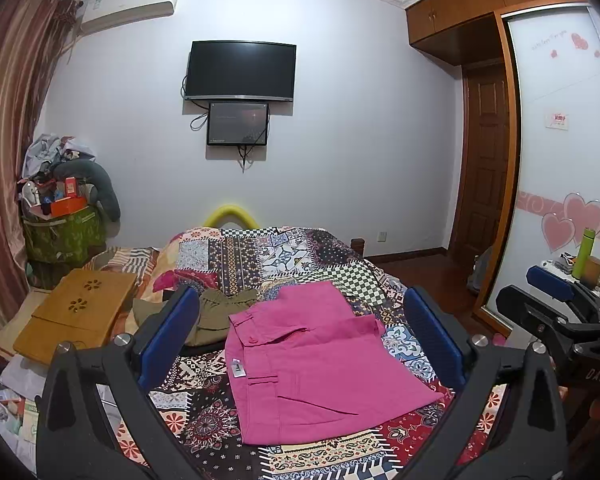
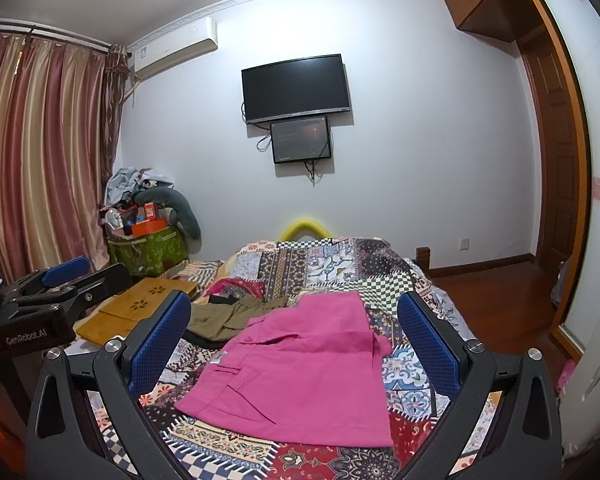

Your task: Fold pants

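Pink pants (image 1: 312, 360) lie folded in a compact rectangle on the patchwork bedspread (image 1: 268, 252), waistband and white label toward the left. My left gripper (image 1: 300, 320) hovers above them, open, blue pads wide apart and empty. In the right wrist view the same pink pants (image 2: 300, 368) lie below my right gripper (image 2: 296, 324), which is also open and empty. Each gripper shows at the edge of the other's view: the right gripper (image 1: 556, 300) at the right, the left gripper (image 2: 60, 276) at the left.
Olive green pants (image 1: 220, 312) lie crumpled behind the pink ones, beside a wooden lap tray (image 1: 80, 312) on the bed's left. A cluttered green hamper (image 1: 60, 232) stands by the curtain. A wardrobe (image 1: 560, 140) and a green bottle (image 1: 583, 252) are at the right.
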Tool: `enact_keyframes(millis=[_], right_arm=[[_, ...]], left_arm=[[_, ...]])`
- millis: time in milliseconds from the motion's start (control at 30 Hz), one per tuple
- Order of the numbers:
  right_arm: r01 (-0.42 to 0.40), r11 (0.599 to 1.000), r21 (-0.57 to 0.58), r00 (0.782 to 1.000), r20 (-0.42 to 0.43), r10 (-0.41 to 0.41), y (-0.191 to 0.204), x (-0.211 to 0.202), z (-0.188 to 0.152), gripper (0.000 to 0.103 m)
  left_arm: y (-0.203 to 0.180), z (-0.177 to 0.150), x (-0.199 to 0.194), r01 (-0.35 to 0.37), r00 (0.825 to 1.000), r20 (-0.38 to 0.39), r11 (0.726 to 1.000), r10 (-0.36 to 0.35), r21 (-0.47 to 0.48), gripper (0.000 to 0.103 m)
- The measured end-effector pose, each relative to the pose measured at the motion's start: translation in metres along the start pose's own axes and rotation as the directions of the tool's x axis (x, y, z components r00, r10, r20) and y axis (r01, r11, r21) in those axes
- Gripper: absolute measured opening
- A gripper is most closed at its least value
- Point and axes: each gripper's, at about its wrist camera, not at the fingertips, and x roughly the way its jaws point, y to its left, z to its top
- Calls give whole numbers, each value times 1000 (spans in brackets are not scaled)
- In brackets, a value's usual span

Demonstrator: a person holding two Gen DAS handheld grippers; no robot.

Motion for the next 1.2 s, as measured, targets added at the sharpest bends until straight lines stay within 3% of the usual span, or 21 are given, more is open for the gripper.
enact_keyframes(millis=[333,500,667,867,1033,1200], right_arm=[[8,1000,11,999,-36,-8,-3,15,-9,103],[25,1000,18,996,-84,-23,-14,38,-20,103],[56,998,14,986,-156,-53,-31,68,-35,103],[87,996,18,957,-280,-78,-61,111,-58,103],[86,996,39,919,-390,-64,-89,146,-76,103],[69,995,74,884,-466,-27,-106,173,-89,101]], left_arm=[[5,-7,32,-14,999,-52,1000,15,18,103],[12,-15,71,-13,992,-128,1000,15,17,103],[21,-29,121,-16,973,-230,999,22,29,103],[42,-49,184,-41,937,-345,998,52,39,103],[63,-69,231,-71,891,-445,995,94,66,103],[81,-91,269,-83,842,-528,994,110,75,84]])
